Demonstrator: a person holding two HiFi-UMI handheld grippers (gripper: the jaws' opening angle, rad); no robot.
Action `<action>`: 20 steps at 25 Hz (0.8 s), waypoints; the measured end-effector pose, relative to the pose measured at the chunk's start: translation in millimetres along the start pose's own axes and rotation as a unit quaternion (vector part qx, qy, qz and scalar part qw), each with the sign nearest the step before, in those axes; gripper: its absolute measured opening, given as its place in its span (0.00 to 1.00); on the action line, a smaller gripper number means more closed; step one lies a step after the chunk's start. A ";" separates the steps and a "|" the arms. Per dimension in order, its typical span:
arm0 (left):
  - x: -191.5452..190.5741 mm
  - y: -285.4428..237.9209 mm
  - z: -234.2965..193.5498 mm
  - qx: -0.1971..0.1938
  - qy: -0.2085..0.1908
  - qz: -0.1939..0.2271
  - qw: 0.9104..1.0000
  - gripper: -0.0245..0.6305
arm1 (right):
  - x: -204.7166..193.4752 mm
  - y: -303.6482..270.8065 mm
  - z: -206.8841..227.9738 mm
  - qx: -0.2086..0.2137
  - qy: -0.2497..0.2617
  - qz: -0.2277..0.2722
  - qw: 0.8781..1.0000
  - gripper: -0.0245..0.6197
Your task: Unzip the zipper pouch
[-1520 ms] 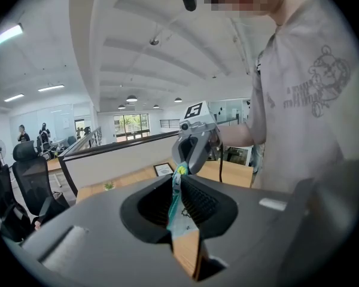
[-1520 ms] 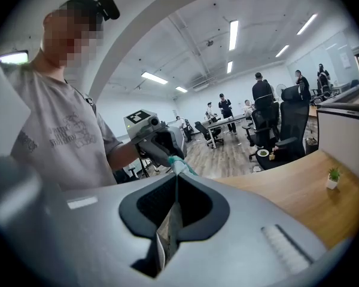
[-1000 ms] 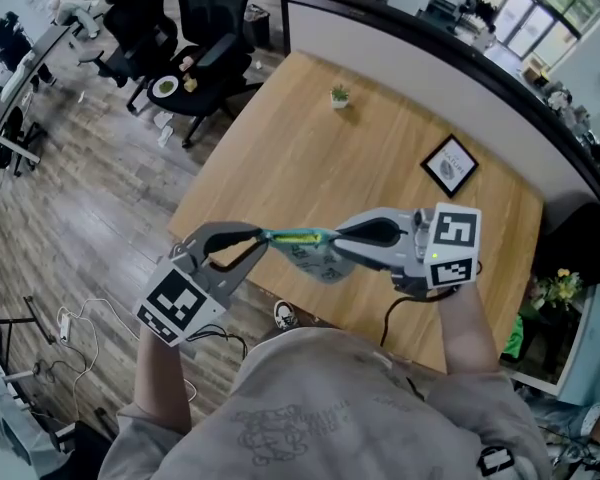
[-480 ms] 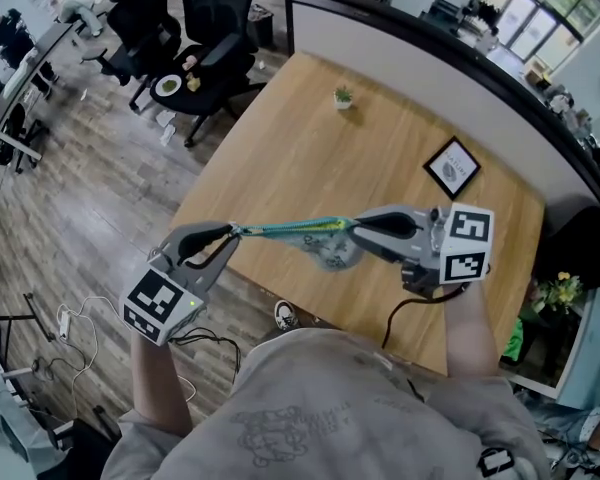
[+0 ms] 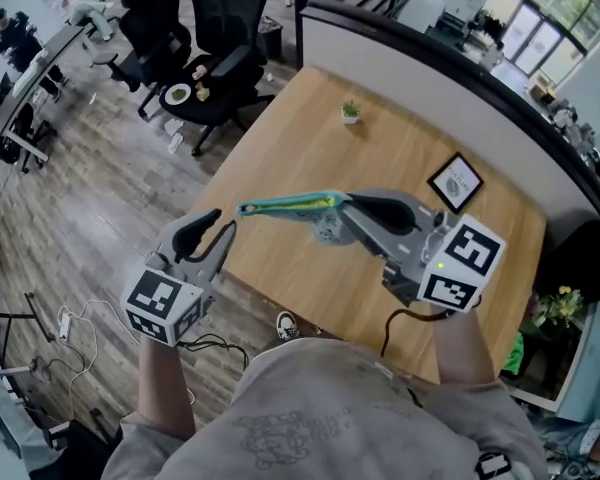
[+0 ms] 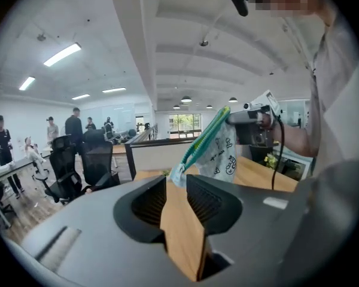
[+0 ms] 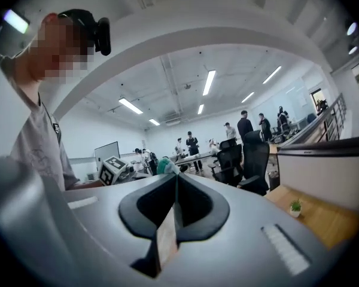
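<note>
The zipper pouch (image 5: 285, 206) is white with a teal zipper strip and hangs in the air over the table's near edge. My right gripper (image 5: 342, 206) is shut on its right end, and the body sags below. In the right gripper view only a teal tip of the pouch (image 7: 166, 165) shows past the right gripper (image 7: 175, 175). My left gripper (image 5: 223, 220) sits just left of the strip's free end, not touching it. Its jaws have just been opening and nothing is between them. In the left gripper view the pouch (image 6: 218, 151) hangs beyond the left gripper (image 6: 176, 184).
The wooden table (image 5: 310, 148) carries a small potted plant (image 5: 351, 112) and a framed picture (image 5: 456, 182). Black office chairs (image 5: 215, 58) stand at its far left, and a dark partition (image 5: 430, 53) runs behind it. Cables (image 5: 75, 318) lie on the floor. People stand far off.
My left gripper held the zipper's left end and pulled it leftwards; now it has let go and stands open, clear of it. My right gripper has risen with the pouch.
</note>
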State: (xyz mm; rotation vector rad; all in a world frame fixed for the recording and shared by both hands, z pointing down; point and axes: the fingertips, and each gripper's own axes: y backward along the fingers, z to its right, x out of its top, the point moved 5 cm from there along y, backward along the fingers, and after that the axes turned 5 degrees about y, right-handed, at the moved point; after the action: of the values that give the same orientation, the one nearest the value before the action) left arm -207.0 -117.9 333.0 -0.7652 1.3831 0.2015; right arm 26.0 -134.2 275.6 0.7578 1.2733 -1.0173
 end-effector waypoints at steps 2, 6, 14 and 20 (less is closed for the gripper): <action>10.2 2.1 -4.7 0.026 0.004 0.023 0.999 0.20 | 18.3 -1.1 -0.5 -0.036 0.022 0.023 0.999 0.06; 33.1 7.0 -7.6 0.056 0.013 0.072 0.996 0.20 | 50.0 1.1 -1.7 -0.115 0.091 0.066 0.987 0.06; 65.2 33.7 -8.6 0.106 -0.001 0.125 0.986 0.19 | 71.4 20.1 -5.6 -0.192 0.071 0.160 0.966 0.06; 62.4 41.9 -12.3 0.114 -0.007 0.117 0.986 0.16 | 63.3 22.3 -0.2 -0.221 0.061 0.149 0.962 0.06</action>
State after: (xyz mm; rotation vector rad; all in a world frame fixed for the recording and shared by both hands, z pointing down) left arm -226.7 -112.6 259.7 -0.4096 1.4535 0.2261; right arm 45.9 -137.1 211.6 0.6436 1.3796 -0.4234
